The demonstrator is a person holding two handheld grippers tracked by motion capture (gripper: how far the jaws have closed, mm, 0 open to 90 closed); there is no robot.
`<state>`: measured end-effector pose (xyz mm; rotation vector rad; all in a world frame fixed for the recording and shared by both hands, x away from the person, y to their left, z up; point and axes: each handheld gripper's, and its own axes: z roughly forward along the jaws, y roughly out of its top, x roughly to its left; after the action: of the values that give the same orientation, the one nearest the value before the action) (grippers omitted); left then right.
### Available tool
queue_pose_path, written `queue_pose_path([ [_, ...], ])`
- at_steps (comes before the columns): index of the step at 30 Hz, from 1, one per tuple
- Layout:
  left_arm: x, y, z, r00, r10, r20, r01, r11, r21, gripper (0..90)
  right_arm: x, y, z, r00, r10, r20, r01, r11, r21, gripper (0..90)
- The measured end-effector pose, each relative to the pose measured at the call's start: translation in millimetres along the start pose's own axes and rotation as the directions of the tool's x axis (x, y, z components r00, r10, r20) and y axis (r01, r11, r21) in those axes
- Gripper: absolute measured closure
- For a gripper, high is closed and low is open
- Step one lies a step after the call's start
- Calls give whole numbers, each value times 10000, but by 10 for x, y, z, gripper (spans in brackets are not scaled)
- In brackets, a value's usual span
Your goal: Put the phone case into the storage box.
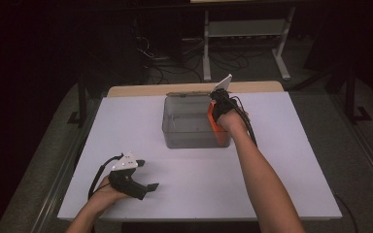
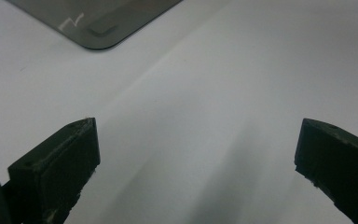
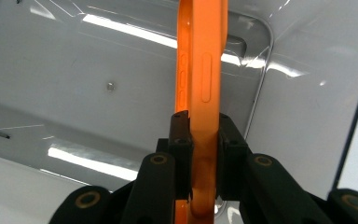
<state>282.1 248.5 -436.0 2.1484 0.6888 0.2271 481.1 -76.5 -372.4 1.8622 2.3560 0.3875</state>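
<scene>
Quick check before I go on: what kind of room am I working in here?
Probably a lab or test workspace, not a home. A white-topped table stands in a dark room, loose cables trail on the floor behind it, and a bare white metal frame stands at the back.

My worktop (image 1: 281, 160) is covered in plain white, with a strip of bare wood (image 1: 141, 90) along its far edge. Beyond it, on the dim grey floor (image 1: 330, 121), stands a white metal frame (image 1: 245, 29) with a tangle of dark cables (image 1: 165, 53) just beside it. A black post (image 1: 81, 104) rises at the worktop's far left corner, another (image 1: 352, 97) off to the right.
</scene>
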Motion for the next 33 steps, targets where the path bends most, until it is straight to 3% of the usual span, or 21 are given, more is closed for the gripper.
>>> queue_pose_path([
  [14, -1, 0, 2, 10000, -24, 14, 24, 10000, 9, 0, 22, -8, -44, 9997, -233, 38, 234, 9997, -107, 740],
  [33, 1, -2, 4, 10000, -18, 23, 18, 10000, -2, 0, 20, 8, -202, 9977, -528, 420, 549, 9973, -491, 702],
])
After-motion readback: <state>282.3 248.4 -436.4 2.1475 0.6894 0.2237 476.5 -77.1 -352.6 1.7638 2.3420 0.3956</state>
